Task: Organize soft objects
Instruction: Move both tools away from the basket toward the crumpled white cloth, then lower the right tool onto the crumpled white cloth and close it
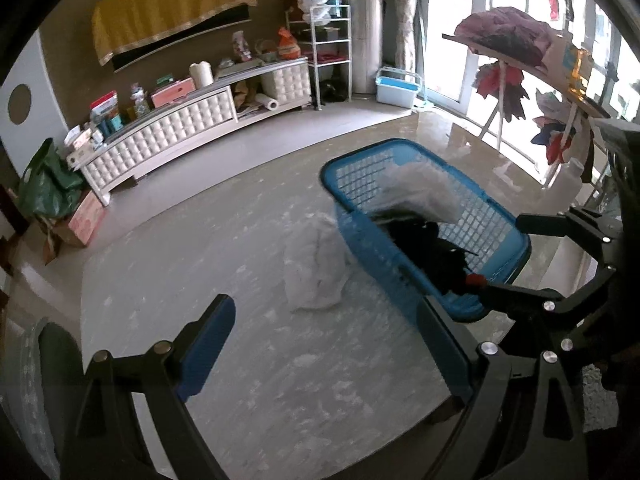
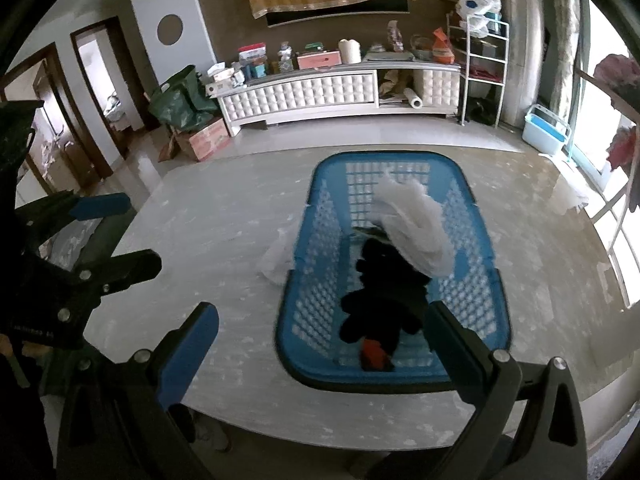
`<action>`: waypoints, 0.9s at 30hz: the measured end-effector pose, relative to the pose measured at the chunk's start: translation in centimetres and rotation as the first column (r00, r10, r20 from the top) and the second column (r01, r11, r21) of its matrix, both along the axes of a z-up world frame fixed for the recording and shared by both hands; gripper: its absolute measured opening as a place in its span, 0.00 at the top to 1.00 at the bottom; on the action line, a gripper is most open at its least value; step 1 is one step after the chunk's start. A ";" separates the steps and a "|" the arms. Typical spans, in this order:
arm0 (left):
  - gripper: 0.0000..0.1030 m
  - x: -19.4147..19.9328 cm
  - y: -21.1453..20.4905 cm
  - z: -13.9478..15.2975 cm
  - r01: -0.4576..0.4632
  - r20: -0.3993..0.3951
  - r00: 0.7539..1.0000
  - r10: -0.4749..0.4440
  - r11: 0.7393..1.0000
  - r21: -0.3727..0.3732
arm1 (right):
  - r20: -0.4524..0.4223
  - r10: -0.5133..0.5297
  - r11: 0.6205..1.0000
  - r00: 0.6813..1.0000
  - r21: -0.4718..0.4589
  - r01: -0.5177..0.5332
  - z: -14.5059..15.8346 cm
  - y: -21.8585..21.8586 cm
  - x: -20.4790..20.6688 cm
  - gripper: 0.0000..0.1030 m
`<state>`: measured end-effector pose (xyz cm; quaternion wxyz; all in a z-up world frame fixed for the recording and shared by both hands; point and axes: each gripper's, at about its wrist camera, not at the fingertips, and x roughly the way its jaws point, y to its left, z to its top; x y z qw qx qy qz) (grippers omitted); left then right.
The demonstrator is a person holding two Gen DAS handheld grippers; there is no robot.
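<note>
A blue plastic laundry basket (image 2: 320, 172) stands on the grey marbled table (image 2: 200, 220). Inside it lie a white soft item (image 2: 416, 232) and a black soft item (image 2: 384, 300) with a red part. A crumpled white item (image 2: 276, 260) rests on the table against the basket's left wall. My right gripper (image 2: 320, 344) is open at the basket's near end, with nothing between its pads. My left gripper (image 1: 328, 344) is open over bare table, left of the basket (image 1: 348, 168) and short of the white item (image 1: 316, 268). In the left wrist view, the right gripper (image 1: 500, 252) hovers over the basket.
Beyond the table's far edge is open floor, then a white quilted TV cabinet (image 2: 320, 92) with clutter on top. A green bag (image 2: 180, 96) and a cardboard box (image 2: 204, 140) sit at its left. A white shelf rack (image 2: 484, 72), a blue tub (image 2: 544, 130) and a clothes rack (image 1: 516, 48) stand by the window.
</note>
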<state>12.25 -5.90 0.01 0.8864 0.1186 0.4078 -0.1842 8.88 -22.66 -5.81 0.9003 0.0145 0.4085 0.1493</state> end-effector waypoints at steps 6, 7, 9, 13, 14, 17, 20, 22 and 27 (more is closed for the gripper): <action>0.12 -0.2 3.2 -0.5 -0.062 -0.007 0.998 0.062 0.998 -0.023 | -0.001 0.031 0.999 1.000 -0.023 -0.031 -0.1 2.3 0.9 0.00; 0.12 -0.2 3.7 -0.7 -0.074 -0.006 0.997 0.074 0.997 -0.021 | -0.001 0.033 0.999 0.999 -0.027 -0.033 -0.1 2.6 1.1 0.00; 0.12 -0.1 4.9 -1.0 -0.103 -0.013 0.995 0.103 0.994 -0.033 | -0.002 0.040 0.999 0.999 -0.036 -0.040 -0.2 3.5 1.3 0.00; 0.12 0.4 7.6 -1.8 -0.156 -0.044 0.987 0.153 0.985 -0.069 | -0.010 0.059 0.997 0.998 -0.050 -0.060 -0.5 4.8 2.1 0.00; 0.12 0.5 8.2 -2.0 -0.168 -0.047 0.985 0.165 0.983 -0.072 | -0.012 0.065 0.996 0.998 -0.054 -0.066 -0.6 5.1 2.3 0.00; 0.12 0.8 9.9 -2.8 -0.192 -0.063 0.980 0.187 0.978 -0.080 | -0.022 0.088 0.993 0.996 -0.072 -0.089 -1.0 6.5 3.0 0.00; 0.12 1.1 11.4 -3.6 -0.214 -0.077 0.975 0.207 0.973 -0.085 | -0.029 0.117 0.989 0.993 -0.087 -0.119 -1.4 7.9 3.6 0.00; 0.12 1.3 12.4 -4.1 -0.230 -0.086 0.971 0.222 0.969 -0.088 | -0.033 0.136 0.986 0.990 -0.094 -0.139 -1.6 8.8 4.0 0.00; 0.12 1.9 14.4 -5.2 -0.251 -0.101 0.965 0.242 0.963 -0.094 | -0.068 0.177 0.977 0.982 -0.111 -0.184 -3.0 10.8 5.1 0.00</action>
